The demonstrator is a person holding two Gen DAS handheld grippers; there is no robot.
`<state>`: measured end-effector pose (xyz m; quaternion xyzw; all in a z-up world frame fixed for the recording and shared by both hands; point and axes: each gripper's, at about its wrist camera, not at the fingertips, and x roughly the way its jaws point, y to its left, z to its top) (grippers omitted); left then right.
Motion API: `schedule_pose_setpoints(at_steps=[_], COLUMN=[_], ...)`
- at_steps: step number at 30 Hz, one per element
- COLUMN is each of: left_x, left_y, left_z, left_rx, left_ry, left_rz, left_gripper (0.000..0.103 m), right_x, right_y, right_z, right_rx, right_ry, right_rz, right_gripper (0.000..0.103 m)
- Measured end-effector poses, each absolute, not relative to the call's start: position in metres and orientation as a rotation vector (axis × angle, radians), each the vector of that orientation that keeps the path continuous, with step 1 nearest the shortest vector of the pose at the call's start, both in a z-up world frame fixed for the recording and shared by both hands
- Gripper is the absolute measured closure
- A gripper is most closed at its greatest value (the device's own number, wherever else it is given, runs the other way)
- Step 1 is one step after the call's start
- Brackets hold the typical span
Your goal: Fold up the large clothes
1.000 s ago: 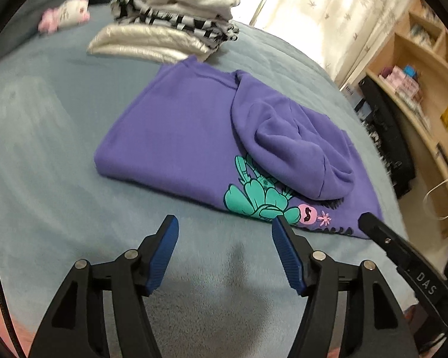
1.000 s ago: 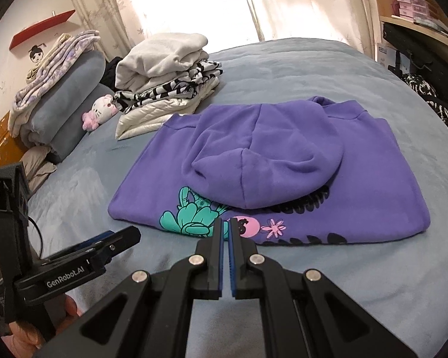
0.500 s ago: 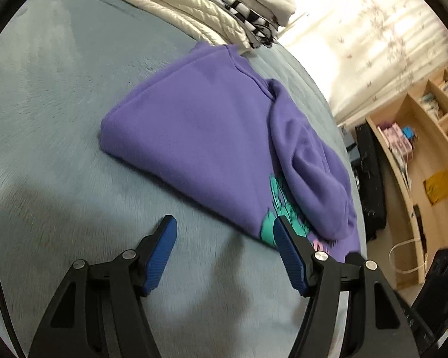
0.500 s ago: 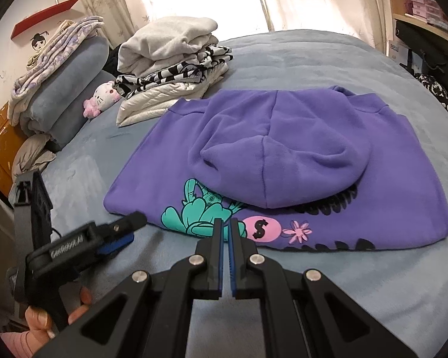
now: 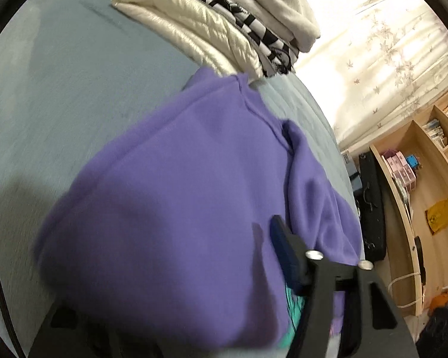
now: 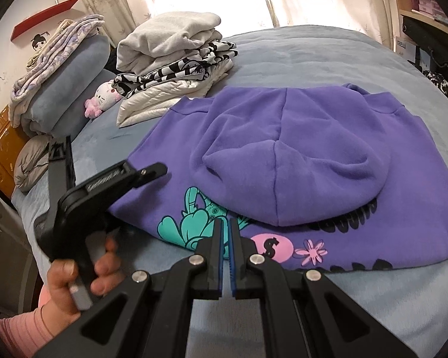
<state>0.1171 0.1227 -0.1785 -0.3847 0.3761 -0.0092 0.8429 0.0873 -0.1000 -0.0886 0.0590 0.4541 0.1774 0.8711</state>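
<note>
A purple hoodie [image 6: 313, 161] lies folded on the grey-blue bed, hood laid over its printed front. In the left wrist view the hoodie [image 5: 179, 194] fills the frame. My left gripper [image 5: 194, 283] is open and straddles the hoodie's near left edge: one blue-padded finger [image 5: 280, 250] lies on top, the other is hidden under the cloth. From the right wrist view the left gripper [image 6: 152, 170] reaches onto that edge. My right gripper [image 6: 225, 223] is shut and empty, its tips just over the hoodie's near hem by the teal print.
A stack of folded clothes [image 6: 176, 62] sits behind the hoodie, with a plush toy [image 6: 103, 97] and pillows [image 6: 65, 80] at the left. Wooden shelves [image 5: 418, 179] and a black bag [image 5: 371, 205] stand beyond the bed's right side.
My left gripper has moved forward from the bare bed onto the hoodie's left edge, so the cloth now lies between its fingers. The right gripper stayed shut, edging slightly nearer the hem.
</note>
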Motion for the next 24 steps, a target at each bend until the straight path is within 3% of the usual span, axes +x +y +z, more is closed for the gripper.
schedule_pose_setpoints(at_steps=[1, 4, 14, 20, 24], left_x=[0.122, 0.124, 0.112, 0.104, 0.097], left_y=[0.125, 0.13, 0.121, 0.095, 0.062], left_z=[-0.178, -0.178, -0.164, -0.124, -0.094], left_rx=[-0.815, -0.812, -0.699, -0.473, -0.28], left_ry=[0.783, 0.753, 0.725, 0.668, 0.615], left_rz=[-0.006, -0.004, 0.017, 0.014, 0.009], left_gripper=[0.073, 0.083, 0.087, 0.087, 0.087], right_x=[0.088, 0.092, 0.142, 0.167, 0.162], right_y=[-0.1, -0.099, -0.105, -0.112, -0.122], right_z=[-0.088, -0.088, -0.071, -0.119, -0.127], right_rx=[0.124, 0.116, 0.074, 0.045, 0.087], right_ry=[0.948, 0.939, 0.823, 0.936, 0.905], right_rz=[0.37, 0.357, 0.272, 0.259, 0.282], right_gripper=[0.1, 0.1, 0.1, 0.101, 0.101])
